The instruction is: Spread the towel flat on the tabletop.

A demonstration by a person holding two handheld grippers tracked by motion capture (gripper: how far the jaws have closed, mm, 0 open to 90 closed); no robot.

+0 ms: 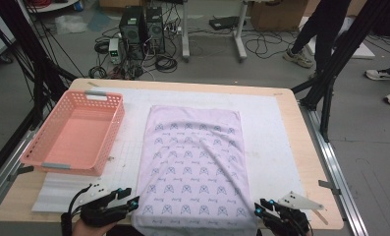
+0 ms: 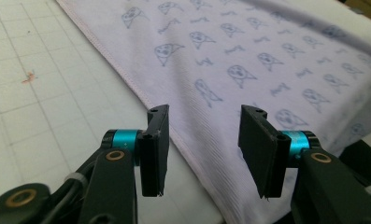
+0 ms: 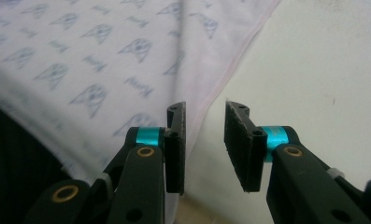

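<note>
Black left gripper [image 2: 204,140] and right gripper [image 3: 205,142], teal collars, brass screws, flat black pads, trailing black cables.

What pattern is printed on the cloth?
The cloth is pale lilac with small blue-grey repeated motifs, clearest in the left gripper view.

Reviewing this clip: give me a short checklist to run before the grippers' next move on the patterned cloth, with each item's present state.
1. Left gripper jaws open, nothing pinched: ok.
2. Right gripper jaws open, nothing pinched: ok.
3. Pale lilac cloth with a printed pattern spread flat on the white mat: ok, with a few wrinkles.
4. Cloth's hemmed left edge runs between the left gripper's jaws: ok.
5. Cloth's right edge lines up with the right gripper's jaws: ok.
6. Pink plastic basket clear of the cloth, beside its left edge: ok.
</note>
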